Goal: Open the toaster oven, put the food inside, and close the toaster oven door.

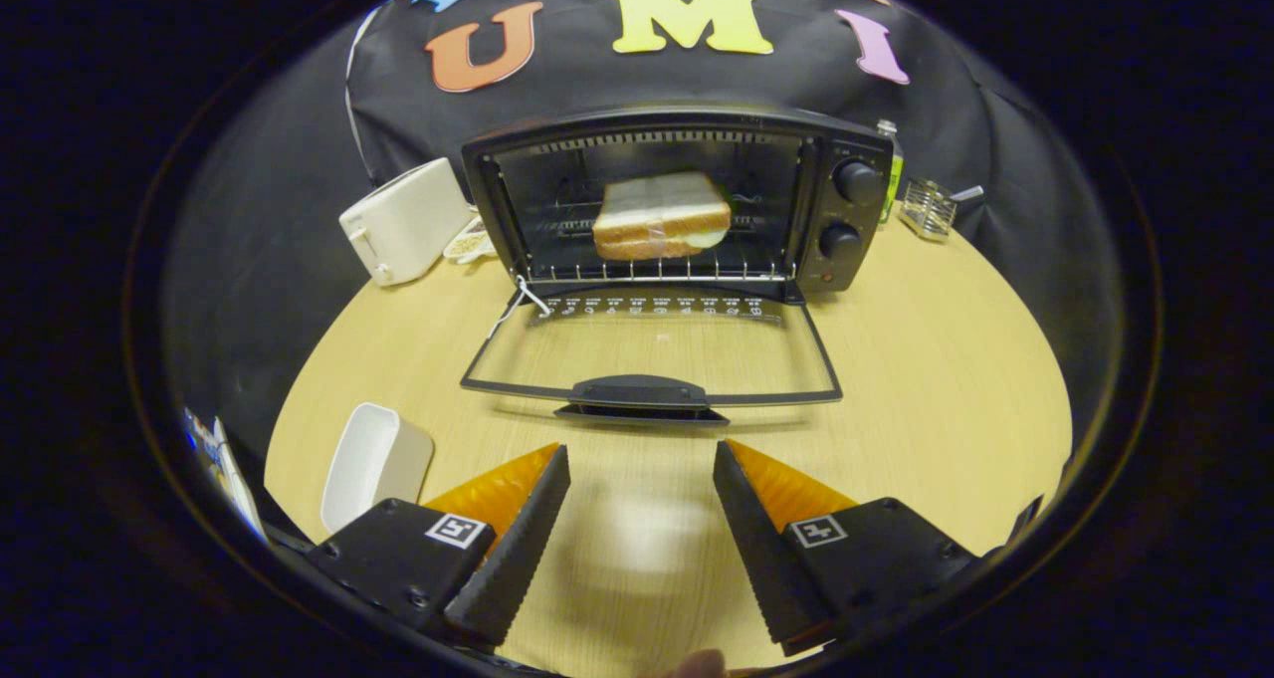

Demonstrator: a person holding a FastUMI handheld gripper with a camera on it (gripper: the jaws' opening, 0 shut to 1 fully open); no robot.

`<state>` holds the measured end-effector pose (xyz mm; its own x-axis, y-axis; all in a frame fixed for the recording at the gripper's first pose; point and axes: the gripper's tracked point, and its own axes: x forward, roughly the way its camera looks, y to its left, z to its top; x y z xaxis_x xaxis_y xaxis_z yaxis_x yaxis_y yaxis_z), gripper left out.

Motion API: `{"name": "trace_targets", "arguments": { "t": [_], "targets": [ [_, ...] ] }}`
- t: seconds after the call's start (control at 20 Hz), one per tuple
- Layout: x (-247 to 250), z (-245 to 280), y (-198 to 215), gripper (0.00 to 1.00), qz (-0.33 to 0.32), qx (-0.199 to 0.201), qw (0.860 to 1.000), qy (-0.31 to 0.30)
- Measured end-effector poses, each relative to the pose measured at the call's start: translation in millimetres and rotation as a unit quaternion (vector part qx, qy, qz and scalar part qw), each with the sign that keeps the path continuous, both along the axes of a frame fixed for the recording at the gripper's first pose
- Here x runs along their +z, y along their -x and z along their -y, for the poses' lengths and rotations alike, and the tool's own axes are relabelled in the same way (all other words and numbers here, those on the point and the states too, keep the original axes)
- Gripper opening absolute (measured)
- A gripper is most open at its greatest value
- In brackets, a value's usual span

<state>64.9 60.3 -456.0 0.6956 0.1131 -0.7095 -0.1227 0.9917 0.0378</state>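
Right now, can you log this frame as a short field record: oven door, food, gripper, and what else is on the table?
oven door: toaster oven is open; its glass door is folded down flat over the table, handle nearest the gripper
food: sandwich sits on the rack inside the oven
gripper: gripper is open, holding nothing, its fingers just short of the door handle
task stage: food is in, door not yet closed
other items: white toaster left of the oven; white tray beside the left finger
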Motion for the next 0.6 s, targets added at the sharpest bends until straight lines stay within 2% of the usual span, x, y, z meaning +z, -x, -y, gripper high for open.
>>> {"name": "trace_targets", "arguments": {
  "t": [0.35, 0.6],
  "targets": [
    [-33, 2, -20, 0.95, -0.022, -0.035, 0.999, -0.014],
    [-31, 2, -25, 0.95, -0.003, -0.053, 0.999, -0.005]
  ]
}}
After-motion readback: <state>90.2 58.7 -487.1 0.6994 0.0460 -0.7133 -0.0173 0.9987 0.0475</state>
